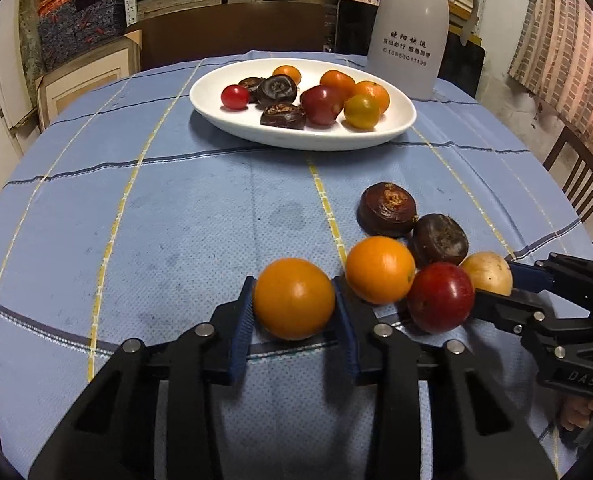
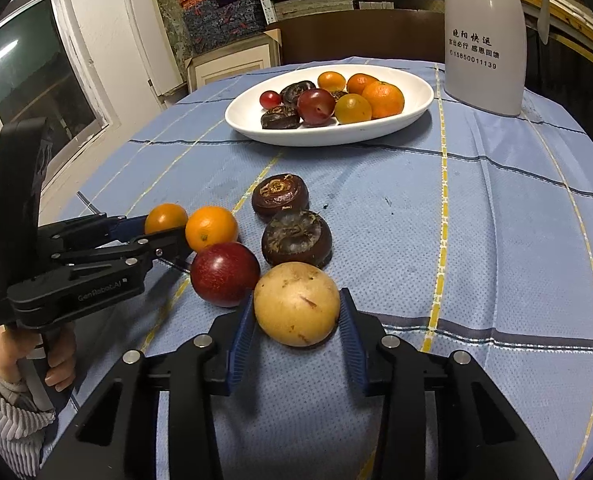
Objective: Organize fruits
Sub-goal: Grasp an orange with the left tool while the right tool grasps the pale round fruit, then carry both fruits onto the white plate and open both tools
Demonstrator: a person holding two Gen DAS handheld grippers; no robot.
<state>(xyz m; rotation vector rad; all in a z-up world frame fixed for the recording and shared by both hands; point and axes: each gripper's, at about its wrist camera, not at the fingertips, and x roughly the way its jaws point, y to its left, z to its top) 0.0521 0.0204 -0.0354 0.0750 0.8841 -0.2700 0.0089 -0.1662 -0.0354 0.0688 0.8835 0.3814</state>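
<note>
My left gripper is shut on an orange fruit that rests on the blue tablecloth; it also shows in the right wrist view. My right gripper is shut on a yellow fruit, with both pads against its sides. Beside them lie a second orange fruit, a red fruit and two dark brown water chestnuts. A white oval plate at the far side holds several orange, red, yellow and dark fruits.
A tall white bottle with printed text stands behind the plate's right end. A wooden chair is at the table's right edge. Shelves and boxes fill the background. My left gripper's body lies close to the fruit cluster.
</note>
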